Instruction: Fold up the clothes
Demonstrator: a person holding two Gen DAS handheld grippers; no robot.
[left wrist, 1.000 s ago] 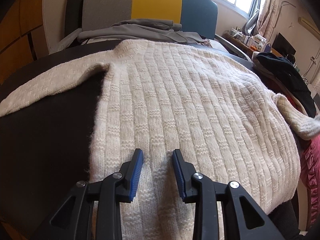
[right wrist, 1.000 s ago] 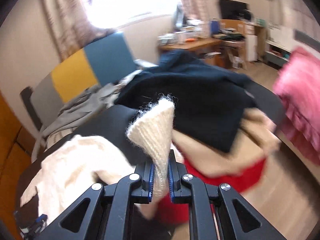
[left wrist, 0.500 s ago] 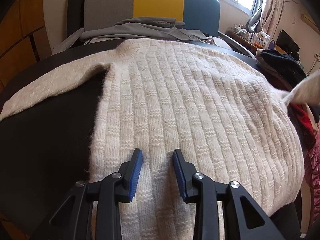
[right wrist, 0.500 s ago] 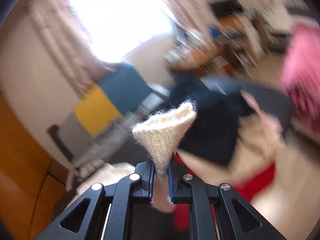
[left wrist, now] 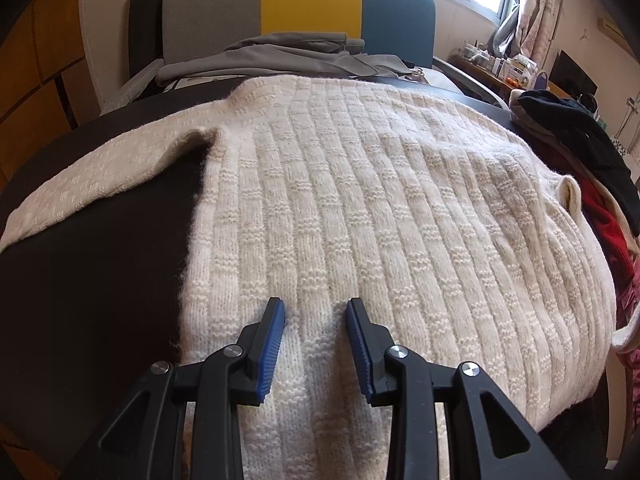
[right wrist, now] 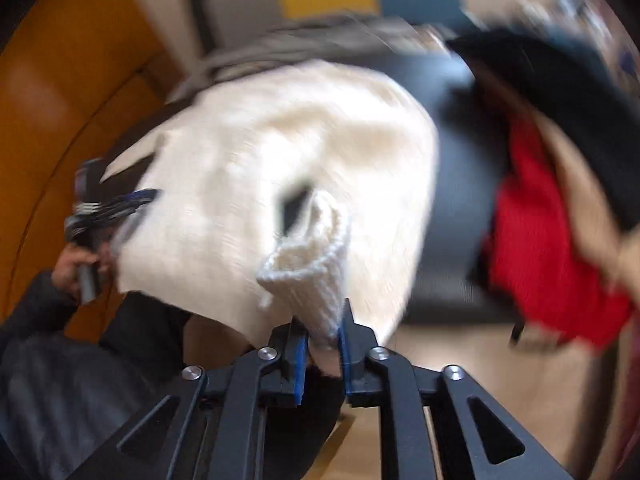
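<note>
Sweater: a cream knit sweater (left wrist: 360,208) lies spread flat on the dark worktop (left wrist: 92,264), hem near, neck far; one sleeve (left wrist: 100,176) runs out to the left across the worktop.
Left gripper: the left gripper (left wrist: 315,322) rests on the near hem of the sweater, jaws apart with only flat knit between the blue pads, nothing pinched.
Right gripper: the right gripper (right wrist: 323,338) is closed on a cuff (right wrist: 308,268), which stands up from the jaws as a small open loop; the view is blurred.
Cuff place: at the near right edge of the sweater, lifted off the worktop.
Hand: in the right view a hand (right wrist: 74,268) in a dark sleeve holds the other gripper at the left edge of the sweater.
Pile: on the right, a heap of clothes with a black piece (left wrist: 584,148) on top and a red one (right wrist: 540,248) under it.
Far side: grey clothes (left wrist: 280,56) lie on a chair (left wrist: 312,4) with grey, yellow and blue back panels, just beyond the worktop.
</note>
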